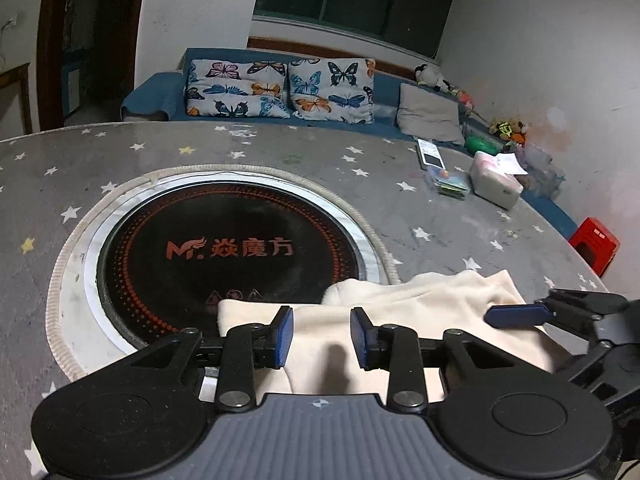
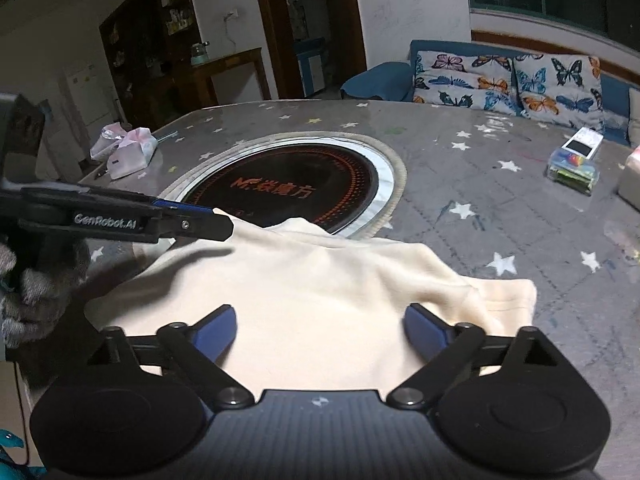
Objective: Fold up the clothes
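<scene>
A cream garment point(image 1: 400, 312) lies folded on the grey star-patterned table point(image 1: 280, 148), its far edge over the round black cooktop point(image 1: 228, 252). My left gripper point(image 1: 322, 334) hovers over the garment's near left part, jaws apart with nothing between them. The right gripper's blue finger point(image 1: 516, 314) shows at the right, over the cloth. In the right wrist view the garment point(image 2: 320, 292) spreads out in front of my right gripper point(image 2: 320, 332), which is wide open above it. The left gripper point(image 2: 188, 220) reaches in from the left near the garment's far left corner.
The cooktop point(image 2: 288, 192) is set in the table's middle. At the far right lie a tissue pack point(image 1: 494, 180), a remote point(image 1: 430, 154) and a small clear box point(image 1: 448, 184). Another tissue pack point(image 2: 128, 152) is far left. A blue sofa with butterfly cushions point(image 1: 280, 88) stands behind.
</scene>
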A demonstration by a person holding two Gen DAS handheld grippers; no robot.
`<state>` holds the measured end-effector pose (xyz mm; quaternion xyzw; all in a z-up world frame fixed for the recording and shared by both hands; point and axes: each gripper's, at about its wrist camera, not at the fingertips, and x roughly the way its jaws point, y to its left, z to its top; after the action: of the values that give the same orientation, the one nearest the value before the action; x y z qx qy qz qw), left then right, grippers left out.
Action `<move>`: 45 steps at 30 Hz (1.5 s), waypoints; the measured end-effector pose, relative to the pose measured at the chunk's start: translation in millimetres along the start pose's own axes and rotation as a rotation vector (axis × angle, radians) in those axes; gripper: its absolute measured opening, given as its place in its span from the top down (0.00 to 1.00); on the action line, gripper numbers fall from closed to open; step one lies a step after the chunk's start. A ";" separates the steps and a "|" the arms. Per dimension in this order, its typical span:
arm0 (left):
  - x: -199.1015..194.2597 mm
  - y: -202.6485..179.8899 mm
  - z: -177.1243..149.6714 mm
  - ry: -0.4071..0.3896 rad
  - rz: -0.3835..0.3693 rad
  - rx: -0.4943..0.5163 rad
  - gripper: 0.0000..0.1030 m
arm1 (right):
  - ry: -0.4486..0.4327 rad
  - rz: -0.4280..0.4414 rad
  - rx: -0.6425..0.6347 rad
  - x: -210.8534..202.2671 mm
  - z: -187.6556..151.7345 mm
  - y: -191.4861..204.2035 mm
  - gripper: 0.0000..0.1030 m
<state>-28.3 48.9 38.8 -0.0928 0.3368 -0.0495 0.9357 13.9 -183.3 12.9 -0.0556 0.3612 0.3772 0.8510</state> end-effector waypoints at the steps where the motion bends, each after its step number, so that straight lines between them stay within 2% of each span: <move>1: -1.4 -0.7 -1.5 -0.001 -0.001 -0.002 0.67 | 0.003 0.006 0.002 0.8 0.3 0.4 0.00; 9: -15.4 5.5 -7.2 -0.030 0.019 -0.047 0.63 | 0.018 0.031 0.065 5.9 7.3 -4.6 0.00; 12: -19.4 9.9 -9.1 -0.034 0.028 -0.058 0.59 | -0.012 0.031 0.081 0.5 16.7 -6.2 0.00; 16: -19.3 13.2 -12.5 -0.025 0.034 -0.063 0.59 | -0.029 0.049 0.092 4.0 28.5 -10.4 0.00; 20: -15.5 13.1 -15.4 -0.012 0.040 -0.063 0.59 | 0.014 0.019 0.104 22.2 31.1 -20.0 0.00; 22: -15.3 12.8 -15.9 -0.009 0.044 -0.061 0.59 | 0.006 0.014 0.107 22.4 32.4 -22.0 0.00; 27: -17.7 8.0 -14.1 -0.016 0.059 -0.051 0.50 | -0.061 0.006 0.114 -2.6 33.8 -25.4 0.00; 32: -19.6 -4.0 -14.0 -0.023 0.054 -0.030 0.40 | -0.108 -0.021 0.141 -31.2 22.9 -29.2 0.00; 33: -19.9 -7.3 -14.3 -0.024 0.053 -0.024 0.34 | -0.113 -0.035 0.154 -36.8 19.2 -30.8 0.00; 36: -21.6 -17.8 -15.4 -0.036 0.050 -0.001 0.25 | -0.119 -0.055 0.206 -53.3 5.4 -38.0 0.00; 39: -22.1 -26.9 -16.4 -0.038 0.039 0.017 0.20 | -0.109 -0.041 0.255 -65.0 -9.6 -43.0 0.00; 45: -20.9 -41.1 -22.4 -0.033 0.024 0.055 0.19 | -0.070 0.015 0.356 -80.6 -38.2 -56.1 0.00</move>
<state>-59.9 8.8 43.3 -0.0637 0.3210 -0.0458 0.9438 -6.3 -285.6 27.9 0.1117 0.3927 0.3154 0.8566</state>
